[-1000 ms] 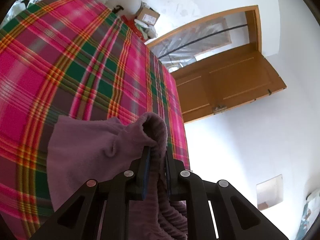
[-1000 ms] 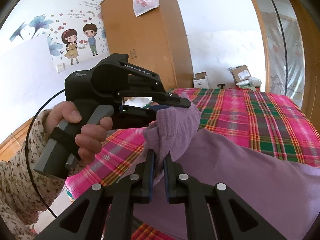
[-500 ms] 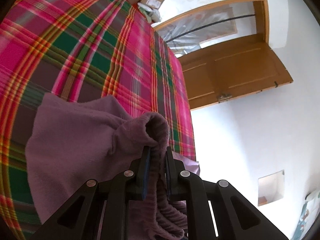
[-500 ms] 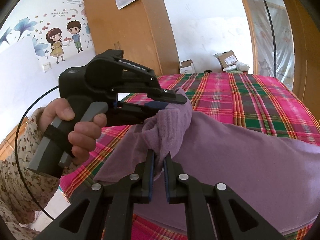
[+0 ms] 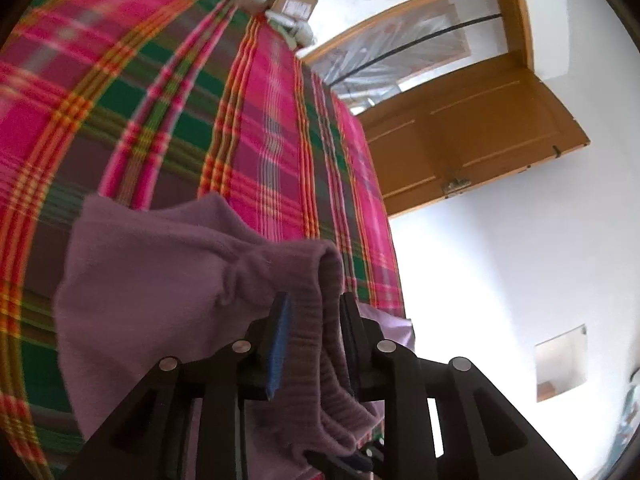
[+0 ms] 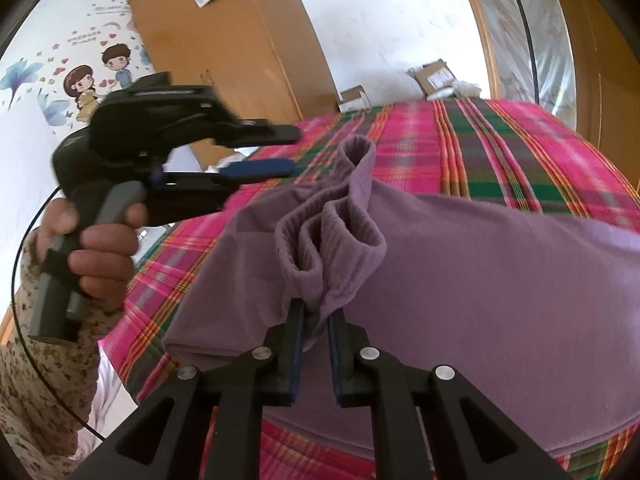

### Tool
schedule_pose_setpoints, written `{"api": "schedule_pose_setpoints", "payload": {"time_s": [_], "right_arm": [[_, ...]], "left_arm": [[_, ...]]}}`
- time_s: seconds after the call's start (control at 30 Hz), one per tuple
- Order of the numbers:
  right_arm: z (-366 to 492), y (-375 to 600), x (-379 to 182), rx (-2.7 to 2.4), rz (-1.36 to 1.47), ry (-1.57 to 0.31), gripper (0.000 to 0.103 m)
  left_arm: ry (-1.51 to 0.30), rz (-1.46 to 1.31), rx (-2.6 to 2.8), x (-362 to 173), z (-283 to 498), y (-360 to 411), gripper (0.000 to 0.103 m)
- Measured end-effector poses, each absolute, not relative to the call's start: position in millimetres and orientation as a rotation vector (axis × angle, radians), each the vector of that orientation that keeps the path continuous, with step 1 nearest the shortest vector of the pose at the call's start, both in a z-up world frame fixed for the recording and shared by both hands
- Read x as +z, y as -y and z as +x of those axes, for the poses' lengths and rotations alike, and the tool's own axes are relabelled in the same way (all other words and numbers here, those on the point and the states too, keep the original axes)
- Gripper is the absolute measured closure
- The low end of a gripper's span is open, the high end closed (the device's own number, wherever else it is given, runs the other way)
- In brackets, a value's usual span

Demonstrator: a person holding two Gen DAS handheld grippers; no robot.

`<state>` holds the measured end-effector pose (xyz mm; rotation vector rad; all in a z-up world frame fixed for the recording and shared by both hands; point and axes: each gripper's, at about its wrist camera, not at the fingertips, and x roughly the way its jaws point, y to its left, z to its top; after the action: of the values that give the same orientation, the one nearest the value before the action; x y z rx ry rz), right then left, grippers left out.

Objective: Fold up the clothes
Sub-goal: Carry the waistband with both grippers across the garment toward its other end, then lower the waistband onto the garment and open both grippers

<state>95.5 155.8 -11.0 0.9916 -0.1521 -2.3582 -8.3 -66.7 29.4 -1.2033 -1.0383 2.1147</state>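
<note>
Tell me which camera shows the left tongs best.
The right wrist view: it shows the left tongs whole from the side, fingers parted, with the hand on the handle, next to the purple garment. The left wrist view shows only their two fingers, with the ribbed cuff between them.

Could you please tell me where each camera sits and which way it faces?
Left wrist: on the left gripper, facing across the plaid bedspread toward the wooden door; its open fingers straddle the purple garment.
Right wrist: on the right gripper, shut on the garment, facing the wardrobe; shows the left hand.
Shared: garment, bedspread.
</note>
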Motion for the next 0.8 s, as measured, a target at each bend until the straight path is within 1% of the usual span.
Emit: {"api": "schedule_pose_setpoints", "payload": {"time_s": [0.1, 0.17, 0.33, 0.5, 0.6, 0.67, 0.8], "right_arm": [[96, -162, -15, -2.359, 1.016, 0.173, 0.089], [95, -170, -18, -2.369, 1.035, 0.207, 0.082], [97, -191, -17, -2.435, 1.063, 0.228, 0.082], [94, -206, -9, -2.458, 1.01, 0.278, 0.082], [87, -192, 2, -2.4, 0.926, 0.231, 0.078], [78, -178, 0, -2.361, 0.946, 0.177, 0.068], [63, -159, -5, -2.314, 1.002, 0.095, 0.068]], "left_arm": [[1.064, -1.18, 2.128, 29, 2, 78, 0.078], [1.093, -1.189, 2.152, 25, 9, 88, 0.078], [1.167, -1.155, 2.213, 18, 28, 114, 0.078], [1.184, -1.134, 2.274, 16, 41, 130, 0.078], [1.187, -1.139, 2.29, 12, 48, 134, 0.078], [1.201, -1.147, 2.281, 7, 51, 137, 0.078], [1.237, -1.166, 2.269, 0, 56, 143, 0.078]]}}
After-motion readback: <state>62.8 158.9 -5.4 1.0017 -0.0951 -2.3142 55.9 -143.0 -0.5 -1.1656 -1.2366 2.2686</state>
